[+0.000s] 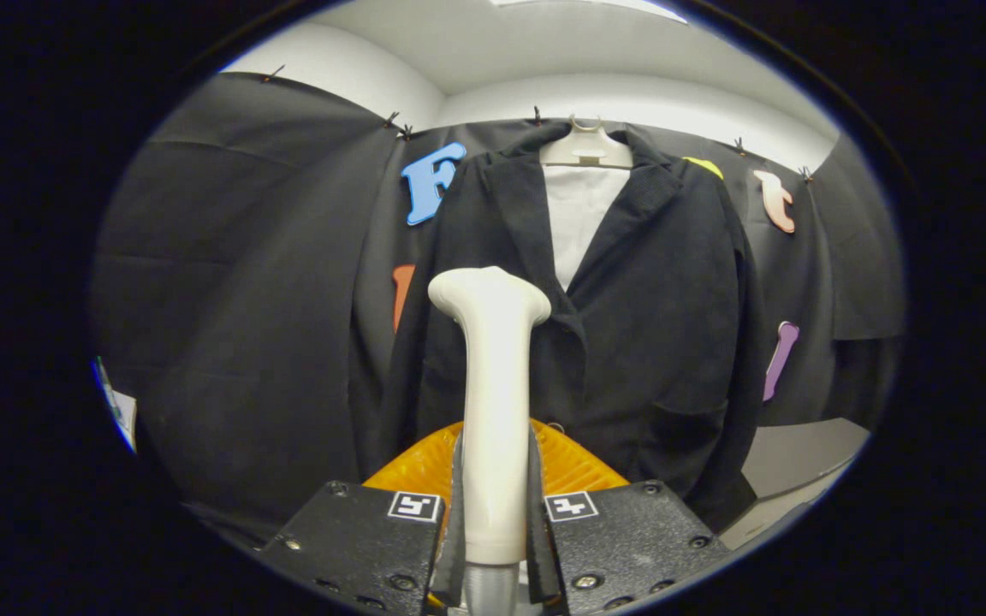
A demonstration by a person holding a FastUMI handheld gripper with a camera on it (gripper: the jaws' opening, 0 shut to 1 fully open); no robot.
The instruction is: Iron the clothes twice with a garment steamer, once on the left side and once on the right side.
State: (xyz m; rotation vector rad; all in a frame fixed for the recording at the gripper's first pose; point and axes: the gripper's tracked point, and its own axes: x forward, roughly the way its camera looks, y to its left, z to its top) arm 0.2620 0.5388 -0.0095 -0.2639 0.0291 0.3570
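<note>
The garment steamer (493, 402), a pale cream wand with a rounded head, stands upright between the gripper (495, 513) fingers, which press on its handle from both sides, so the jaws are closed tight around it. Its head rises in front of the lower lapels of a black jacket (647, 325), though whether it touches the cloth cannot be told. The jacket hangs on a cream hanger (585, 150) against the booth's black cloth wall, open at the front over a white shirt (577, 218). Just beyond the fingers, behind the steamer's handle, sits a ribbed orange base (574, 462). Beyond the jacket's lower right hem lies a pale grey surface (801, 458)
</note>
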